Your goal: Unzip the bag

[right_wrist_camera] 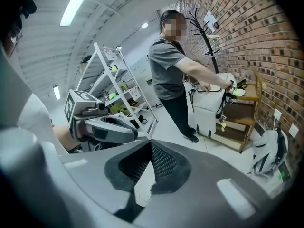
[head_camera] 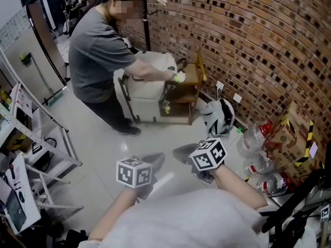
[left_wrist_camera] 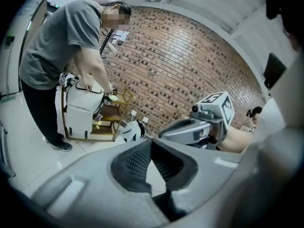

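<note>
The unzipping is not showing any sign of having begun. The left gripper (left_wrist_camera: 151, 144) is hanging in the air over the pale floor (head_camera: 103, 138) with its jaws brought together at the tips and nothing between them, and the right gripper (right_wrist_camera: 151, 145), just beside it, is likewise closed on nothing. Both are pointing across the room toward the brick wall (head_camera: 248, 35), well apart from any bag. The large white bag (head_camera: 150, 87) is sitting against a wooden rack (head_camera: 189, 94) at the foot of that wall, where another person (head_camera: 95, 56) is bending over it with both hands on its top; whether its zip is open cannot be made out from here. A smaller white-and-black backpack (head_camera: 220, 117) is lying on the floor near the rack, and which of the two is meant is unclear. Judging from this, the whole task is remaining: getting close to the bag, steadying it with one gripper, catching the zip pull with the other and drawing it along.
</note>
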Demonstrator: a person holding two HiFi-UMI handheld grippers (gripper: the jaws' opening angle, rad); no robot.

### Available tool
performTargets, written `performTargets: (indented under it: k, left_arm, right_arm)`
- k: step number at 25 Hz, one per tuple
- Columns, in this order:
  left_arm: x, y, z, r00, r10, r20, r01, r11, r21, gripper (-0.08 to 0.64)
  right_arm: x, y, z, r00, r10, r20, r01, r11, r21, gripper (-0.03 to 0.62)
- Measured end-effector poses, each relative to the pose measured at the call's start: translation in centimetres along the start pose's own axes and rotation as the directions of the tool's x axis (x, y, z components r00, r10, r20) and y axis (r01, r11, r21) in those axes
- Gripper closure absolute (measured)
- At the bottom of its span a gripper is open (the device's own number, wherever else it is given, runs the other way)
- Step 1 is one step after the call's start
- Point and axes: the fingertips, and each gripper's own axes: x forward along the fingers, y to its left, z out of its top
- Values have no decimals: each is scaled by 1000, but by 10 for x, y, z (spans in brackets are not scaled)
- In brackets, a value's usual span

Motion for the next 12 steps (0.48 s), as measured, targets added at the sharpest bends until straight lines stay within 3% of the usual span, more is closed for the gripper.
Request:
performTargets:
  k: [12]
  left_arm:
    - [-24, 5, -10, 999, -35, 1, 34, 999, 10, 558]
  right_arm:
    - [16, 24, 0, 1000, -27, -7, 27, 999, -19, 591]
